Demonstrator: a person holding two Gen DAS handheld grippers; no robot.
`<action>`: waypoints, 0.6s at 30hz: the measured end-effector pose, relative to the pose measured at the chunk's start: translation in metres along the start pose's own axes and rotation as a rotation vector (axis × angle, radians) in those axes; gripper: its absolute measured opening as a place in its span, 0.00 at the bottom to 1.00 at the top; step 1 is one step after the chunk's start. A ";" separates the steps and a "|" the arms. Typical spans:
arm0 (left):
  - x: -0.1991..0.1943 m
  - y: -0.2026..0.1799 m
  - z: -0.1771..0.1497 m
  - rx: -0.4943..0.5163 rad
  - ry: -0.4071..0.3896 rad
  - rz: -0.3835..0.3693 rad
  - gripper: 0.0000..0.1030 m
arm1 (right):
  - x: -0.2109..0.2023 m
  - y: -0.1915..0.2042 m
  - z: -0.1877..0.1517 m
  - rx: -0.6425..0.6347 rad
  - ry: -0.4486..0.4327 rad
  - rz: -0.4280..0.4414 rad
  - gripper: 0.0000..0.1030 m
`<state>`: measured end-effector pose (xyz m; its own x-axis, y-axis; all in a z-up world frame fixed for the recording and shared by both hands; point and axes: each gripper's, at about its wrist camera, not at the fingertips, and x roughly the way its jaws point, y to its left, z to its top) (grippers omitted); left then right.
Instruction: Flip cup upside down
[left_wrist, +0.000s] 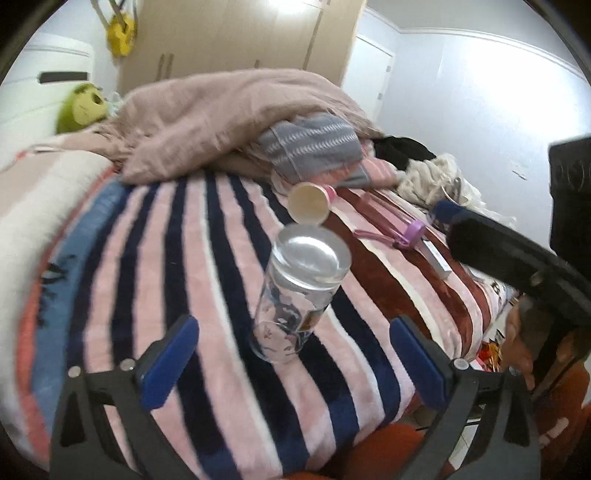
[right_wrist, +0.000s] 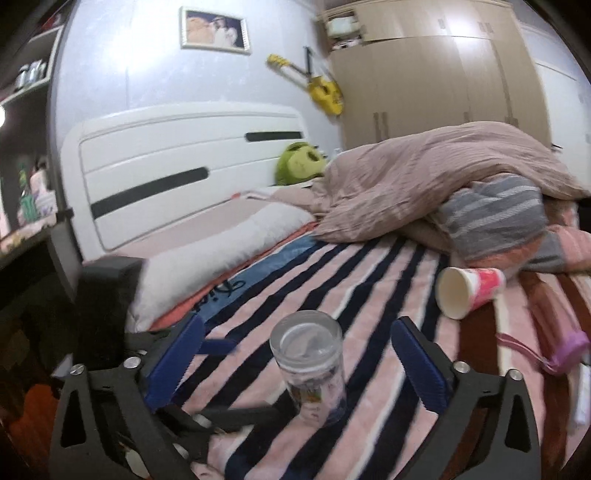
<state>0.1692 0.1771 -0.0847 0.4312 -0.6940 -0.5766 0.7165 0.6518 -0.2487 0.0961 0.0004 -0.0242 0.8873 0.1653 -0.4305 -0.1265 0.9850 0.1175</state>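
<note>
A clear glass cup (left_wrist: 295, 291) with printed pictures stands on the striped blanket with its thick base on top, leaning slightly. It also shows in the right wrist view (right_wrist: 312, 365). My left gripper (left_wrist: 291, 362) is open, its blue fingers (left_wrist: 168, 363) apart on either side of the cup, not touching it. My right gripper (right_wrist: 299, 363) is open too, its fingers (right_wrist: 419, 365) wide on both sides of the cup. Part of the left gripper shows under the right one.
A pink paper cup (left_wrist: 310, 202) (right_wrist: 469, 290) lies on its side beyond the glass. A purple-capped bottle (left_wrist: 400, 230) (right_wrist: 554, 350), a heaped pink duvet (left_wrist: 229, 118), a white pillow (right_wrist: 221, 254) and a green plush toy (right_wrist: 301, 162) lie on the bed. The bed edge is at right.
</note>
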 end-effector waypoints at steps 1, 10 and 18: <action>-0.008 -0.002 0.001 -0.004 0.002 0.028 0.99 | -0.007 0.001 0.001 0.001 0.008 -0.022 1.00; -0.076 -0.019 0.000 -0.080 0.003 0.179 0.99 | -0.058 0.017 -0.015 0.027 0.058 -0.094 1.00; -0.097 -0.034 -0.002 -0.075 -0.025 0.196 0.99 | -0.077 0.026 -0.022 0.035 0.060 -0.104 1.00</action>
<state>0.1024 0.2229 -0.0219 0.5721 -0.5584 -0.6007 0.5752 0.7953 -0.1916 0.0146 0.0144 -0.0078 0.8666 0.0660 -0.4945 -0.0187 0.9948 0.1001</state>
